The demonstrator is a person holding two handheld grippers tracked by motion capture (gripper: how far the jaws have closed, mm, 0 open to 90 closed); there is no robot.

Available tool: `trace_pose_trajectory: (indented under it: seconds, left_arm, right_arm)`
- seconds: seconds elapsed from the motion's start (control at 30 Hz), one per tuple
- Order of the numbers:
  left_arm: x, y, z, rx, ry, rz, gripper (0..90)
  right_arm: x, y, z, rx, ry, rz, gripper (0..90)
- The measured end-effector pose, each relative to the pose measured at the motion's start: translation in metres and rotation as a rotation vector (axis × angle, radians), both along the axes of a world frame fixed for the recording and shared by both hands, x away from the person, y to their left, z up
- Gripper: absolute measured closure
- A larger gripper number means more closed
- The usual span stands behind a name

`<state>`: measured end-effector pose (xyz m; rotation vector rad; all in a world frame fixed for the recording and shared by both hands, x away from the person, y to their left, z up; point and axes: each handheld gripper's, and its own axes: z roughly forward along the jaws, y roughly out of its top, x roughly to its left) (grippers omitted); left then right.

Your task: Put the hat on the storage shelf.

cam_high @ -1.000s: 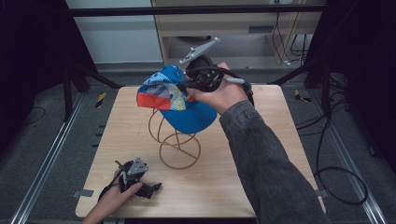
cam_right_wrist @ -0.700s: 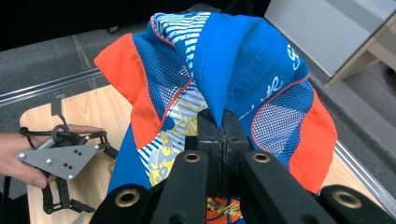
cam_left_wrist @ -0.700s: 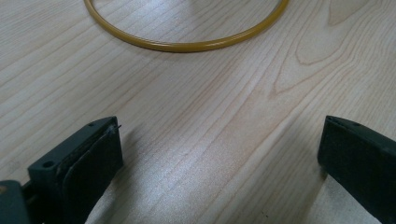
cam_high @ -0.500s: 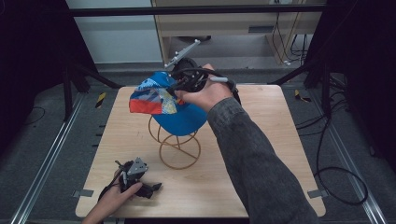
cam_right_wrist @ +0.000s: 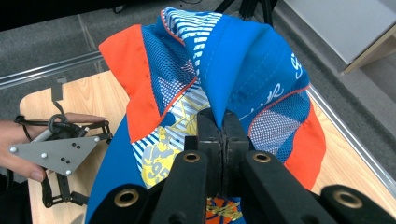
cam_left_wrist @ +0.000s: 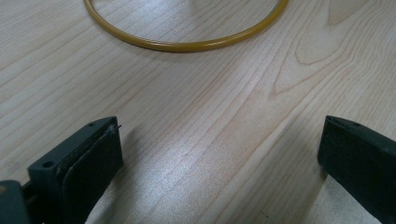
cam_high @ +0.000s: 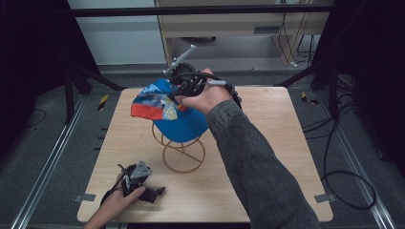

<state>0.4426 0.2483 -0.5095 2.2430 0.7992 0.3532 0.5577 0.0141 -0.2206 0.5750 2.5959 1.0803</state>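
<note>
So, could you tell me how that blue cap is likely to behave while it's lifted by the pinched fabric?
The cap probably stays floppy: its crown bunches into folds where the right gripper pinches it. It seems light, hanging from one small pinch. The mesh panels could stretch or slip, so the grip looks only moderately secure.

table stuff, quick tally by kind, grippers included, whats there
caps: 1, the blue and orange cap pinched in the right gripper
wire stands: 1, the yellow wire stand under the cap
grippers: 2, the right one and the left gripper resting open on the table
total: 4
</note>
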Motion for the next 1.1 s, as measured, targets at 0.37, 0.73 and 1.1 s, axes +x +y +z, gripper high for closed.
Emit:
trace_pose_trajectory:
  seconds: [0.37,0.73,1.1]
  left_arm:
    - [0.0,0.0,0.0,0.0,0.0,0.0,0.0]
    - [0.0,0.0,0.0,0.0,0.0,-0.001,0.0]
    - [0.0,0.0,0.0,0.0,0.0,-0.001,0.0]
  right_arm:
    - [0.001,0.002,-0.004,-0.011,0.012,0.005,88.4]
    - [-0.001,0.003,-0.009,-0.031,0.029,0.026,87.9]
    - [0.0,0.007,-0.014,-0.042,0.035,0.025,85.1]
